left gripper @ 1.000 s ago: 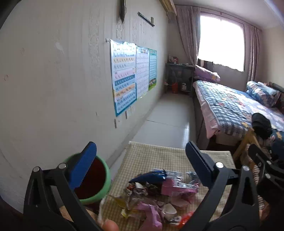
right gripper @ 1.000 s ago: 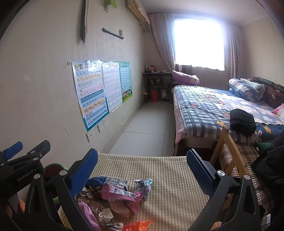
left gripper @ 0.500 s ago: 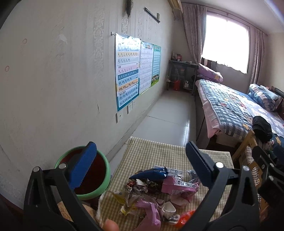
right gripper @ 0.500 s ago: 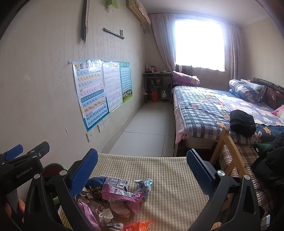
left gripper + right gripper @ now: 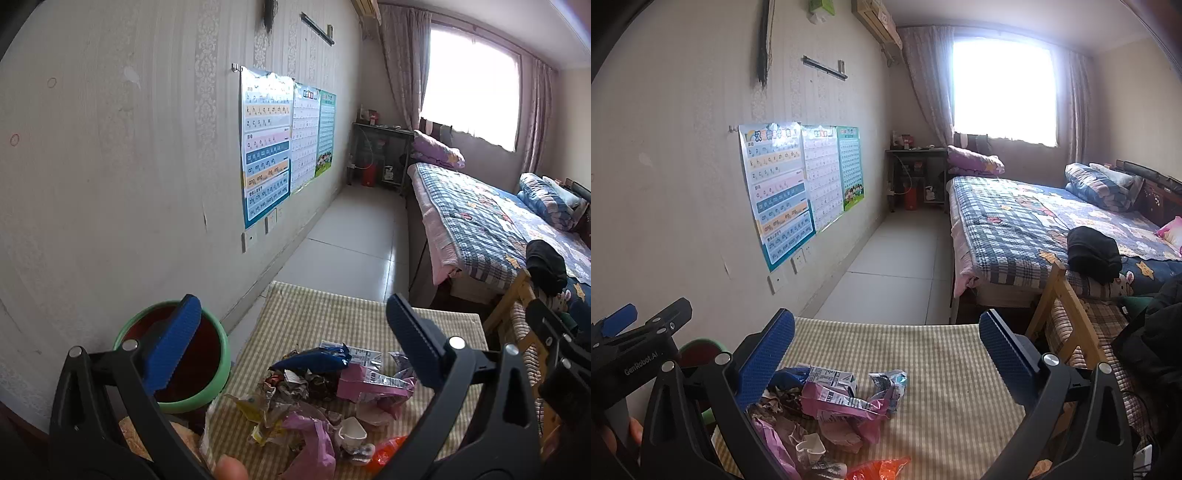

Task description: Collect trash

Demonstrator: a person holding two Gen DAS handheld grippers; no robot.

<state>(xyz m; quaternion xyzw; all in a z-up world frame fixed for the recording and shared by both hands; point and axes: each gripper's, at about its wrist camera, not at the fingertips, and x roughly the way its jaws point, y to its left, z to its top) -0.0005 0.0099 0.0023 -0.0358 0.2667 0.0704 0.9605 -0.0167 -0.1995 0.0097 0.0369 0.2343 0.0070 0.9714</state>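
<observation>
A heap of crumpled wrappers (image 5: 317, 391) lies on the checked table cloth (image 5: 325, 314); it holds a blue packet (image 5: 314, 362), pink packets (image 5: 369, 384) and an orange wrapper (image 5: 384, 450). The same heap (image 5: 827, 410) shows in the right wrist view. A green bin with a dark red inside (image 5: 184, 362) stands left of the table. My left gripper (image 5: 291, 339) is open and empty, held above the heap and bin. My right gripper (image 5: 886, 350) is open and empty above the table, right of the heap.
A wall with posters (image 5: 266, 147) runs along the left. A bed with a checked quilt (image 5: 1034, 229) and a wooden chair (image 5: 1067, 325) stand to the right. Tiled floor (image 5: 901, 266) lies beyond the table's far edge.
My left gripper has tilted up and swung slightly left, so the bin and wall show more fully. The right gripper has barely moved. The trash has not moved.
</observation>
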